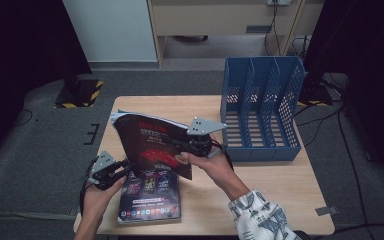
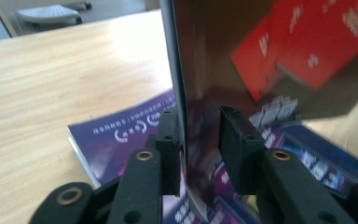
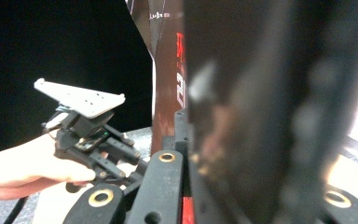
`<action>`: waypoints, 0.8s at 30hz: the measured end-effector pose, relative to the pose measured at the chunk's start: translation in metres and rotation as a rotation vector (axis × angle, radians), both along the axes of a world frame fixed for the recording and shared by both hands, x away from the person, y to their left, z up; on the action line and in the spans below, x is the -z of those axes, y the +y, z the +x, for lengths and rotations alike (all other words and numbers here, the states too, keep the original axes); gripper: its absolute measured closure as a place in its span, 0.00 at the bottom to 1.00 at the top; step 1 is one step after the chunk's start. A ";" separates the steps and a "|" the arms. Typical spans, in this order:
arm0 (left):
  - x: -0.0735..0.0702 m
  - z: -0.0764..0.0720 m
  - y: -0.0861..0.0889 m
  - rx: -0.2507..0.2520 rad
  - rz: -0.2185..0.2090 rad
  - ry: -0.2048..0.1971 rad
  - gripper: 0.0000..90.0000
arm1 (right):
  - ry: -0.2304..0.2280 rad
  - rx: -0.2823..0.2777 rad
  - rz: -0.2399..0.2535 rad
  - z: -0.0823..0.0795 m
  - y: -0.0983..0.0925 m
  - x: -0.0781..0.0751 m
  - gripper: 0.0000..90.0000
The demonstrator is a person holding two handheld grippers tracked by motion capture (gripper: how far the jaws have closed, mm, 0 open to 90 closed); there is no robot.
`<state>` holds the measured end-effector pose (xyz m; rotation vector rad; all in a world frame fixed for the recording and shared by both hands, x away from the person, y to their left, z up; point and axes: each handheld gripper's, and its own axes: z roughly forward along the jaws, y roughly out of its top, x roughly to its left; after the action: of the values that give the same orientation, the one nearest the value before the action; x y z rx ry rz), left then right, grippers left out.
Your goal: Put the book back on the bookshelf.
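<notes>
right gripper [image 1: 182, 144] jaws clamped on dark magazine [image 1: 150, 142], lifted above worktop [image 1: 280, 185] | left gripper [image 1: 125, 167] jaws slack around its lower edge | let left go, swing magazine toward blue file rack [image 1: 260, 110], keep it upright

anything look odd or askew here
Nothing damaged or spilled. The dark magazine is held tilted in mid-air by the right gripper, above a purple magazine lying flat. The blue rack stands upright.

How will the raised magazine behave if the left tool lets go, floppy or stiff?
Probably floppy: the magazine is thin and stands tilted. Its glossy cover may slip. The right tool, clamped on it, should hold it, though the free corner might sag.
</notes>
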<state>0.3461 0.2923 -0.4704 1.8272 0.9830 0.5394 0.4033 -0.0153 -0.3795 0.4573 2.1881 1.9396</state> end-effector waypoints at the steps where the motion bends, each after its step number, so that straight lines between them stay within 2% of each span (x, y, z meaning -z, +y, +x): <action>1: 0.000 0.000 0.000 0.000 0.000 0.000 0.70 | 0.000 0.000 0.000 0.000 0.000 0.000 0.96; 2: 0.000 0.002 -0.001 -0.013 -0.006 -0.013 0.64 | -0.006 -0.013 -0.003 0.000 0.000 0.000 0.96; 3: -0.001 0.004 -0.001 -0.012 -0.012 -0.023 0.64 | -0.006 -0.013 -0.003 0.000 0.000 0.000 0.96; 5: -0.003 0.009 -0.002 -0.003 0.005 -0.028 0.64 | -0.007 -0.033 -0.003 0.000 0.000 0.000 0.96; 6: -0.003 0.011 -0.002 -0.007 0.005 -0.025 0.70 | -0.002 -0.041 -0.001 0.000 0.000 0.000 0.95; 7: -0.003 0.012 -0.001 -0.012 0.011 -0.032 0.70 | -0.002 -0.041 -0.001 0.000 0.000 0.000 0.95; 9: -0.004 0.013 0.004 -0.011 -0.021 -0.019 0.85 | 0.015 -0.060 0.004 0.001 0.000 0.000 0.90; 10: -0.004 0.011 0.005 0.001 -0.023 -0.017 0.89 | 0.023 -0.075 0.008 0.002 0.002 -0.002 0.84; 11: -0.004 0.011 0.005 0.001 -0.017 -0.016 0.89 | 0.025 -0.086 0.009 0.002 0.003 -0.003 0.83; 19: -0.005 0.008 0.004 0.004 -0.018 -0.019 0.90 | 0.034 -0.082 0.005 0.006 0.005 -0.006 0.81; 24: -0.004 0.007 0.005 0.006 -0.017 -0.019 0.91 | 0.012 -0.049 -0.004 0.006 0.004 -0.006 0.88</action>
<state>0.3535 0.2970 -0.4660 1.8058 0.9664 0.5426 0.4096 -0.0113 -0.3732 0.4197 2.2307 1.9619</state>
